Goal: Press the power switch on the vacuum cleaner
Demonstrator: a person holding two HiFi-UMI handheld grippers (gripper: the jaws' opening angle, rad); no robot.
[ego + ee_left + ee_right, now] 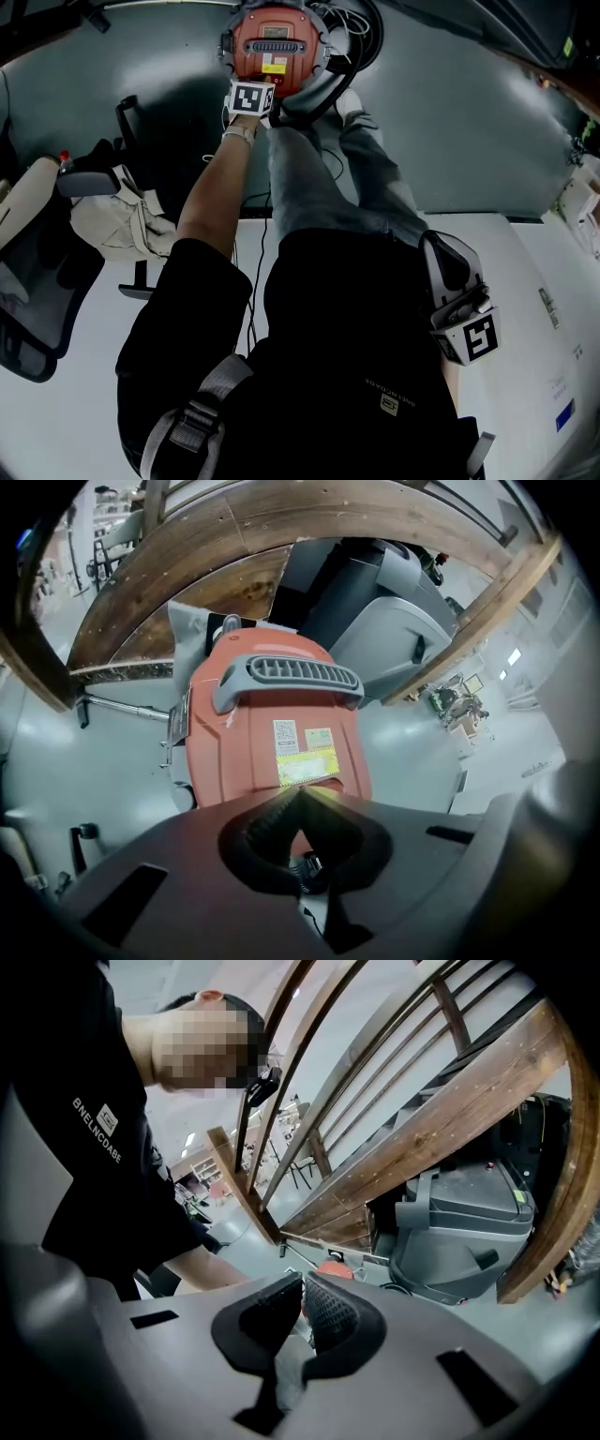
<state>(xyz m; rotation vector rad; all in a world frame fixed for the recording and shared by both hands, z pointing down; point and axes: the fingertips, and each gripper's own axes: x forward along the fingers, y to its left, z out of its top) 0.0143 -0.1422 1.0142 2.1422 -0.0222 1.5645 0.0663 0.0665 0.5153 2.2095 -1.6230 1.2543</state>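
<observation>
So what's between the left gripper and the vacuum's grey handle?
Just the red top of the vacuum cleaner with stickers, a yellow label nearest the left gripper; left gripper view shows it.

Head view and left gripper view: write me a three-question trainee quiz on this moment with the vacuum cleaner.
1. True or false: the left gripper has its jaws together with nothing held between them.
2. Which gripper is down at the vacuum cleaner? A. left B. right C. both
3. Fill in: the carry handle on top of the red body is ___ in colour.

Key: 1 true; 2 A; 3 grey.
</observation>
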